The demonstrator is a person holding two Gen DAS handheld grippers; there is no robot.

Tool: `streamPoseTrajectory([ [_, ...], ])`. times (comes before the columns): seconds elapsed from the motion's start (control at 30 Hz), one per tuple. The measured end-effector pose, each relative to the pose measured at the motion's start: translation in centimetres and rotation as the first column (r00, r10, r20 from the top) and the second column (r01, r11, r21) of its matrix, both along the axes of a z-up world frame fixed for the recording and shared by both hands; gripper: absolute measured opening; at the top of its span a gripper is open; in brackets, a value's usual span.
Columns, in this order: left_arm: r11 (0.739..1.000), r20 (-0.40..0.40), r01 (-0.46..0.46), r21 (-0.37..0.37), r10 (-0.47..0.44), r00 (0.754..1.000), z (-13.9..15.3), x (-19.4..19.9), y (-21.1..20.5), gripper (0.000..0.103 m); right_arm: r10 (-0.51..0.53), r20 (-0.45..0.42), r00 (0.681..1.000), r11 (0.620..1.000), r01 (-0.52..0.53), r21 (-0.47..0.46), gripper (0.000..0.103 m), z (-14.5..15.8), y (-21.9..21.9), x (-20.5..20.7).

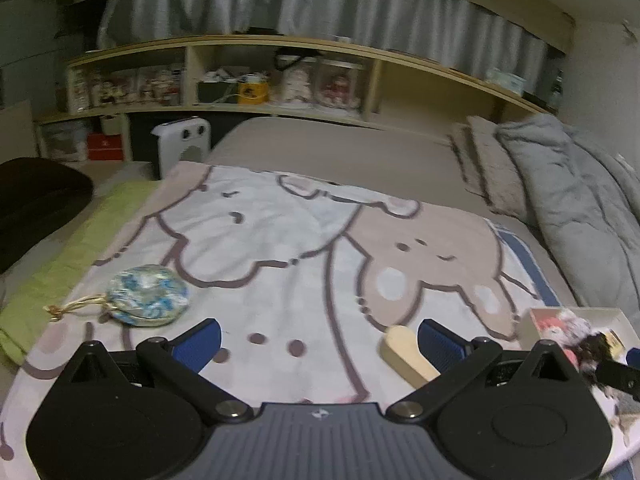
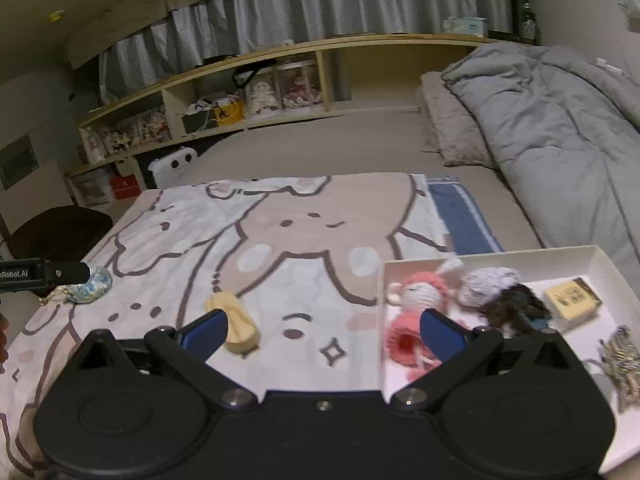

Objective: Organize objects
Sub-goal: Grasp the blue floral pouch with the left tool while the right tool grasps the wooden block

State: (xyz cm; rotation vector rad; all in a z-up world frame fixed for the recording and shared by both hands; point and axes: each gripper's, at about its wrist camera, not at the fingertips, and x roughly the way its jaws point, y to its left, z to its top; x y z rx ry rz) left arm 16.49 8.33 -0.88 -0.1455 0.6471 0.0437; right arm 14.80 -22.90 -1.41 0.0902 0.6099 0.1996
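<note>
**Both grippers spread and empty over the blanket; loose items lie outside the tray**

The left gripper (image 1: 319,338) is seen with its blue fingers (image 1: 200,342) spread wide, nothing held between them. A blue-and-white pouch (image 1: 148,294) with a gold cord is found on the cartoon blanket (image 1: 280,248), to the left of the left finger and slightly farther away, apart from it. A pale wooden block (image 1: 404,354) lies just beside the inner face of the right finger; contact cannot be confirmed. At the right edge of this view a white tray (image 1: 532,326) is partly visible, with soft toys inside.

The right gripper (image 2: 324,330) is likewise found released, the fingers (image 2: 206,334) wide apart and empty. In the right wrist view the wooden block (image 2: 238,326) is seen just right of the left finger, close against it, inside the gap on the left side. The right finger overlaps the near left part of the tray (image 2: 500,252). Within the tray a pink crocheted doll (image 2: 414,304) lies at the left, a grey knitted ball (image 2: 486,284) behind it, a dark fuzzy item (image 2: 516,308) beside that, and a small yellow box (image 2: 574,298) farther right. A tangled chain (image 2: 622,360) lies at the near right. The pouch (image 2: 90,284) is seen far left, next to the other gripper's body (image 2: 40,274).

A grey quilt (image 2: 560,120) is bunched at the far right of the bed.
</note>
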Motion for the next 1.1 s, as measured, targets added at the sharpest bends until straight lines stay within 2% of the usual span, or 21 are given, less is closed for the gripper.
streamPoseTrajectory([
  [0.23, 0.997, 0.003, -0.066, 0.036, 0.066, 0.998, -0.7, 1.0, 2.9, 0.103, 0.038, 0.005, 0.999, 0.999, -0.038, 0.033, 0.103, -1.4, 3.1, 2.1],
  [0.5, 0.986, -0.007, -0.16, 0.044, 0.161, 0.987, -3.4, 2.8, 6.4, 0.103, 0.055, 0.025, 0.998, 0.998, -0.056, 0.031, 0.103, -3.9, 6.0, 4.4],
  [0.8, 0.95, -0.012, -0.31, 0.034, 0.31, 0.951, -7.1, 5.0, 10.5, 0.103, 0.017, -0.005, 1.0, 0.997, -0.017, 0.072, 0.103, -7.9, 7.7, 6.9],
  [0.9, 0.936, -0.042, -0.351, 0.026, 0.352, 0.935, -8.7, 5.8, 11.5, 0.103, -0.002, -0.016, 1.0, 0.996, 0.003, 0.086, 0.103, -9.4, 8.2, 7.5],
  [1.1, 0.923, -0.051, -0.376, 0.082, 0.381, 0.923, -11.2, 7.0, 12.7, 0.103, -0.024, 0.009, 1.0, 0.996, 0.023, 0.081, 0.103, -11.3, 9.1, 8.1],
])
